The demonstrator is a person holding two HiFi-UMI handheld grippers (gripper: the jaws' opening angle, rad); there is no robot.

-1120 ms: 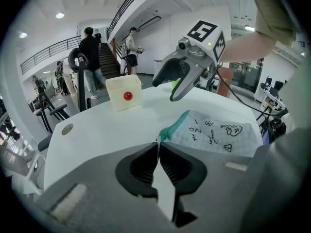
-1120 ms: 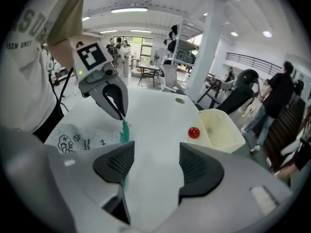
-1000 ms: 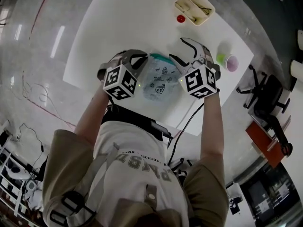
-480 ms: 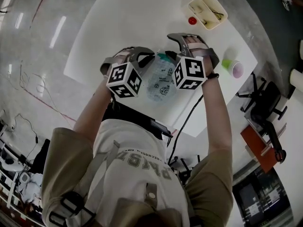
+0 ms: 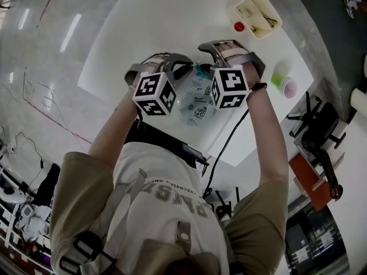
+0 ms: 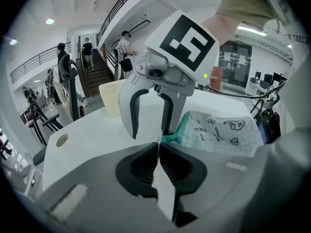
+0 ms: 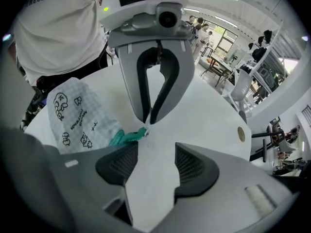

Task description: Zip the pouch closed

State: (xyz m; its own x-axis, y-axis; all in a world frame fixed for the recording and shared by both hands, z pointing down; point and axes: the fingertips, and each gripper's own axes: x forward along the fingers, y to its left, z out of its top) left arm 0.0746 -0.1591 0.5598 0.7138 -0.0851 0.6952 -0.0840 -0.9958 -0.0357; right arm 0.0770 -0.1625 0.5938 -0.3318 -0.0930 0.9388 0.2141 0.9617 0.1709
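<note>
Bench [image 5: 143, 27] space by the near edge is taken by the pouch [image 5: 195, 99], its long axis laid from that edge toward the far one, teal zip end [image 7: 127, 137] farthest. That end is seemingly pinched by the pressed-together left tool [image 6: 158, 143] — the right tool [image 7: 156, 153], spread and closing on nothing yet, is held just beside it.
</note>
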